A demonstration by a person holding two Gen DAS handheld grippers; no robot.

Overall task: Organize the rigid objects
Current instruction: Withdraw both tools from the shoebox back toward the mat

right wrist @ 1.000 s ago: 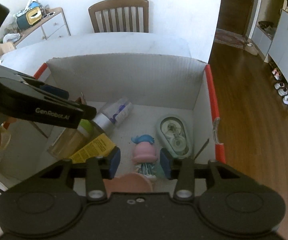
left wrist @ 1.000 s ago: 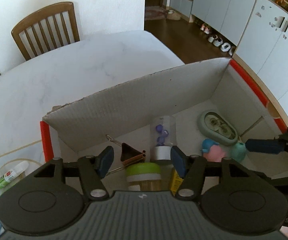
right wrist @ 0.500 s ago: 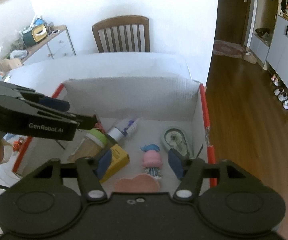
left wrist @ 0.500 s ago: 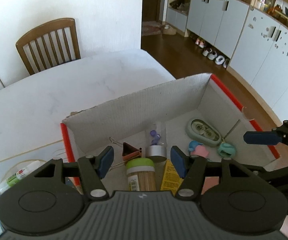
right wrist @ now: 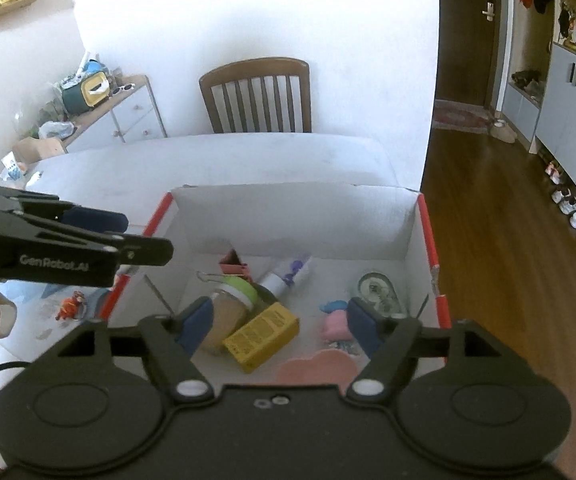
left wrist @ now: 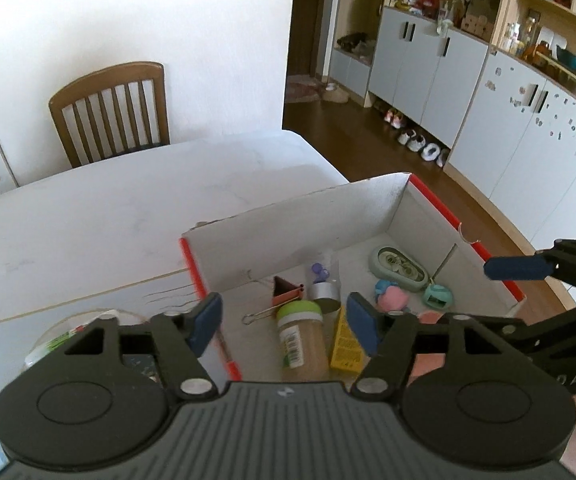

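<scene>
A white cardboard box with red edges (left wrist: 288,216) (right wrist: 288,212) stands on the table. In it lie a green-lidded jar (left wrist: 301,338) (right wrist: 230,306), a yellow carton (left wrist: 343,346) (right wrist: 262,336), a clear tube with purple bits (left wrist: 321,280) (right wrist: 288,276), a binder clip (left wrist: 284,294), a pink and blue doll (left wrist: 391,296) (right wrist: 335,322), a green tape dispenser (left wrist: 397,268) (right wrist: 379,290) and a pink flat piece (right wrist: 315,366). My left gripper (left wrist: 284,322) and right gripper (right wrist: 276,326) are both open and empty, held high above the box.
A wooden chair (left wrist: 112,112) (right wrist: 258,94) stands at the far side of the white table (left wrist: 88,216). A small tube (left wrist: 54,346) lies on a plate left of the box. A small red toy (right wrist: 70,306) lies beside the box. Cupboards and wood floor (left wrist: 467,92) are to the right.
Both grippers have risen and drawn back from the box, so it looks smaller. The objects in the box have not moved.
</scene>
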